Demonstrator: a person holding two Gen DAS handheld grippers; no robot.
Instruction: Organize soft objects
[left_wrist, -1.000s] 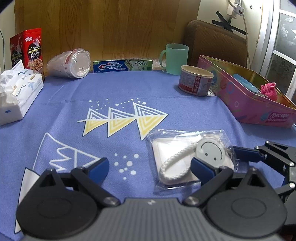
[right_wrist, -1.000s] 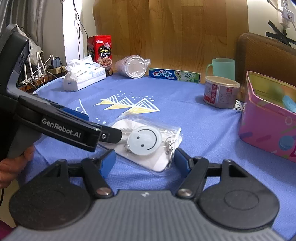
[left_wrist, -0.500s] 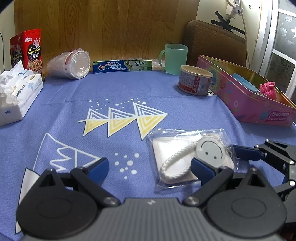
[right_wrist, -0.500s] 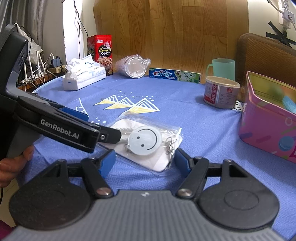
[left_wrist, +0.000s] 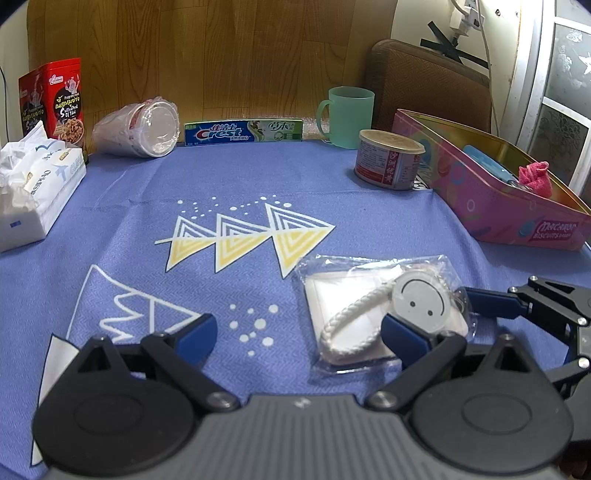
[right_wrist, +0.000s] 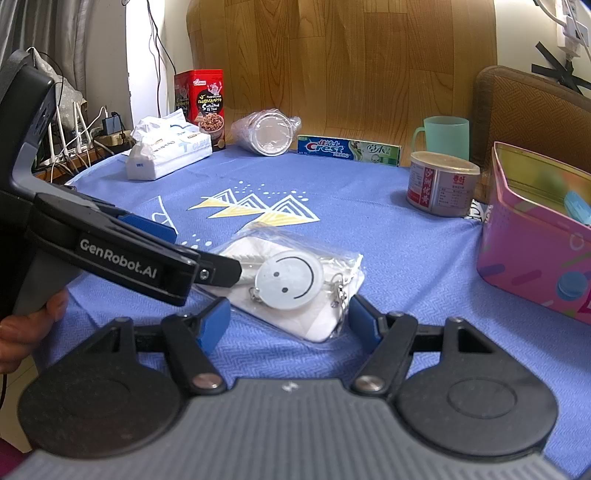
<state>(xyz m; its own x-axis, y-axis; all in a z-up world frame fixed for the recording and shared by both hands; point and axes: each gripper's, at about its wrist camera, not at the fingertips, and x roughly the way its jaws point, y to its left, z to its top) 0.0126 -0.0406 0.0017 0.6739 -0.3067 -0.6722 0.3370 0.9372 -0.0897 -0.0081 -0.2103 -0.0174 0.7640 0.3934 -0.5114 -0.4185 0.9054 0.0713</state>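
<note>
A clear plastic packet (left_wrist: 354, 306) (right_wrist: 321, 317) lies flat on the blue tablecloth, holding a white cord, a white pad and a round smiley badge (right_wrist: 290, 277). My left gripper (left_wrist: 299, 334) (right_wrist: 207, 254) is open; its right finger (left_wrist: 404, 336) sits at the packet's near side, just below the badge. My right gripper (right_wrist: 288, 319) is open too, and the packet's near end lies between its blue pads (right_wrist: 364, 317) without being pressed. One of its fingers (left_wrist: 487, 302) shows at the packet's right edge in the left wrist view.
An open pink biscuit tin (left_wrist: 498, 218) (right_wrist: 535, 240) at the right holds a pink cloth (left_wrist: 533, 177) and a blue item. Along the back stand a food can (left_wrist: 388, 162), green mug (left_wrist: 349, 116), toothpaste box (left_wrist: 243, 131), wrapped cups (left_wrist: 140, 127) and red tin (left_wrist: 51, 99). A tissue pack (left_wrist: 33, 192) lies left.
</note>
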